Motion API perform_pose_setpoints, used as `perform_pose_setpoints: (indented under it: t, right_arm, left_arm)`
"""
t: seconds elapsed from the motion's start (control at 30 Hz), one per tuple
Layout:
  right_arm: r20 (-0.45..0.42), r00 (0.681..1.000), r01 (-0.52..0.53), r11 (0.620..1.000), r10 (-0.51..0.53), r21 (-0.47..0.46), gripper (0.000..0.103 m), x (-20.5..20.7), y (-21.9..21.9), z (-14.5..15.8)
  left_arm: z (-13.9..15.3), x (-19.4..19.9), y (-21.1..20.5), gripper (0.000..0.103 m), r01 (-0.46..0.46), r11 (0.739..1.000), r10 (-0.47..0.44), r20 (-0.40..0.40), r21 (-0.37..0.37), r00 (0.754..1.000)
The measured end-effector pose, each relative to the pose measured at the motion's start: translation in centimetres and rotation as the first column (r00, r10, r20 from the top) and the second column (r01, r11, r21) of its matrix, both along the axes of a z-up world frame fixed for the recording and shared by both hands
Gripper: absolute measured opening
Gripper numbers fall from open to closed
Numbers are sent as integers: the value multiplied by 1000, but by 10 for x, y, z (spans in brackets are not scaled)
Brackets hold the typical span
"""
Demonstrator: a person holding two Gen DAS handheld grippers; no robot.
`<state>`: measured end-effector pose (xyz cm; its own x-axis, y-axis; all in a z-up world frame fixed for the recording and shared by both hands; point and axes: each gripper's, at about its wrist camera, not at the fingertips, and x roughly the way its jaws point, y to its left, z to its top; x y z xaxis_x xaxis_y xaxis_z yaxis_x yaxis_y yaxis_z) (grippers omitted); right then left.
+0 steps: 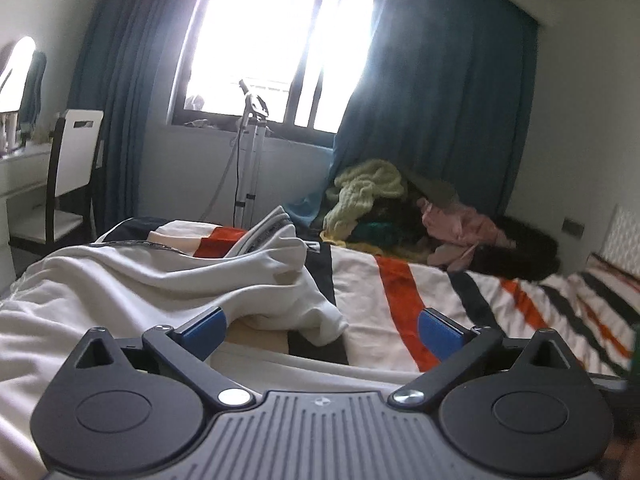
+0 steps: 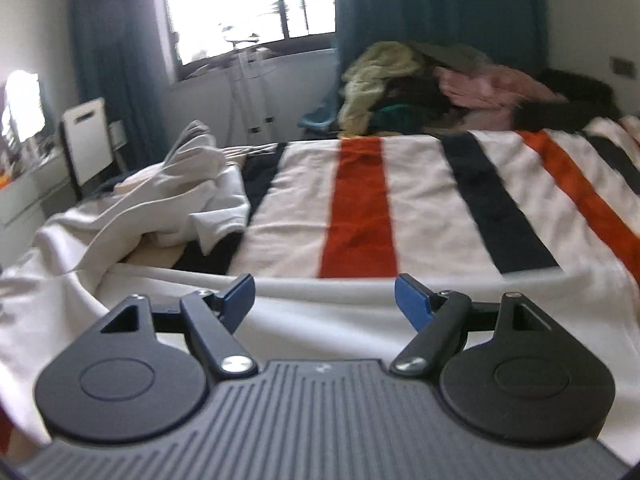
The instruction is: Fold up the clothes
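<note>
Clothes are what I am here to fold, and the one in hand's reach is a crumpled off-white cotton garment (image 1: 132, 280), perhaps a sweatshirt, lying on the near left part of a bed covered by a cream blanket with orange and black stripes (image 2: 420, 208). In the left wrist view it fills the scene from 9 o'clock to the centre, one limp cuffed sleeve (image 1: 320, 316) trailing toward 6 o'clock, just ahead of my left gripper (image 1: 322, 326). That gripper's blue-padded jaws are spread wide and hold nothing; I judge it is poised low over the sleeve so the cloth can be pinched next. In the right wrist view the same garment (image 2: 172, 200) sits at 10 o'clock, with smooth white fabric running beneath my right gripper (image 2: 324, 300), whose jaws also stand wide apart and empty. Whether that fabric is the garment's hem or a sheet, I cannot tell. The wide striped area at 12 to 3 o'clock looks like the working surface where the piece could be spread flat. At the far edge of the bed, near 1 o'clock in both views, waits a heap of unfolded laundry (image 2: 440, 88) in pale green, pink, teal and black, well apart from the garment, probably kept aside as the supply still to be done. Beyond it are teal curtains (image 1: 448, 92), a bright window (image 1: 280, 40), and at 9 o'clock a white-backed chair (image 1: 76, 152) beside a white desk (image 1: 20, 176). Folding seems barely begun, since the garment is still bunched.
</note>
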<state>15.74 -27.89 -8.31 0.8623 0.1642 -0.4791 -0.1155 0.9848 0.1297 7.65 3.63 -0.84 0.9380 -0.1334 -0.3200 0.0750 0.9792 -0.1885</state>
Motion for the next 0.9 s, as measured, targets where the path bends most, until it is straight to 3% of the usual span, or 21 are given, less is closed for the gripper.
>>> perform_pose_setpoints:
  t: [0.13,0.27,0.37,0.43,0.53,0.6,0.63,0.7,0.9]
  right_arm:
    - [-8,988,-152,982,152,-109,79,41,44,-11]
    - [-56,959,-284,922,279,-261,79,97,103,-33]
    - [-65,968,-246,883,241,-400,78,141,143,-47]
    - [-95,968,-252,870,234,-424,78,169,163,-53]
    - [-71,950,-295,797,305,-528,76,189,190,-63]
    - [-64,950,-288,771,307,-569,40,199,200,-66]
    - [-70,953,-280,767,295,-577,9,205,202,-67]
    - [-54,959,-260,786,279,-561,7,206,195,-63]
    - [47,991,-66,752,127,-655,6,188,132,-70]
  left_arm:
    - [-23,12,7,103,-6,1000,7,-34,9,999]
    - [-48,31,16,103,-21,1000,20,-98,-6,995]
    - [-63,47,26,103,-47,998,42,-128,-39,991]
    - [-72,58,30,103,-66,996,58,-144,-52,988]
    - [-83,72,38,103,-92,993,79,-171,-69,982]
    - [-89,79,42,103,-108,991,91,-190,-83,978]
    - [-92,83,43,103,-115,989,96,-198,-88,975]
    - [-95,86,44,103,-125,988,103,-213,-89,972]
    - [-95,79,34,103,-109,993,96,-204,-51,974]
